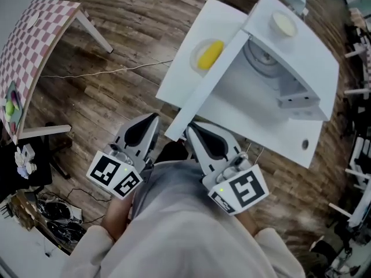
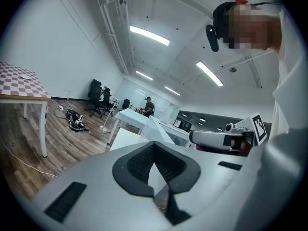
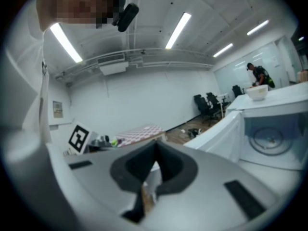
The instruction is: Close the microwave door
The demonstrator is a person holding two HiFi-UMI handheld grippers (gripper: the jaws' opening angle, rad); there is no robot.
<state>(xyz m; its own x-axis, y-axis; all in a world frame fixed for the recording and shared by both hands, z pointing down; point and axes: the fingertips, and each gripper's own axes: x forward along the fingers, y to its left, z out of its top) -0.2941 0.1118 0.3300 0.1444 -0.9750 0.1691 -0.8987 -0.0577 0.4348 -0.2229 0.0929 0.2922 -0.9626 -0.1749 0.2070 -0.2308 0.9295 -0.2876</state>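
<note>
Left gripper (image 1: 154, 118) fingers together, right gripper (image 1: 191, 127) likewise, microwave door (image 1: 208, 84) open

The white surface (image 1: 223, 17) carries the microwave (image 1: 290, 74) at three o'clock and a plate (image 1: 197, 50) with a yellow item (image 1: 210, 54) at nine o'clock. A cable (image 1: 104, 72) lies on the wooden floor (image 1: 133, 39).

Boxy white microwave (image 1: 290, 74) and its open door (image 1: 214, 80) are showing a smooth, faintly glossy finish. Brown plank floor (image 1: 116, 91) is looking like grainy matt wood. Pink-checked tablecloth (image 1: 35, 45) is reading as cloth. Left hand-held gripper (image 2: 155, 153) and right hand-held gripper (image 3: 155, 160) are showing matt grey plastic, with ribbed black pads (image 2: 137, 163).
</note>
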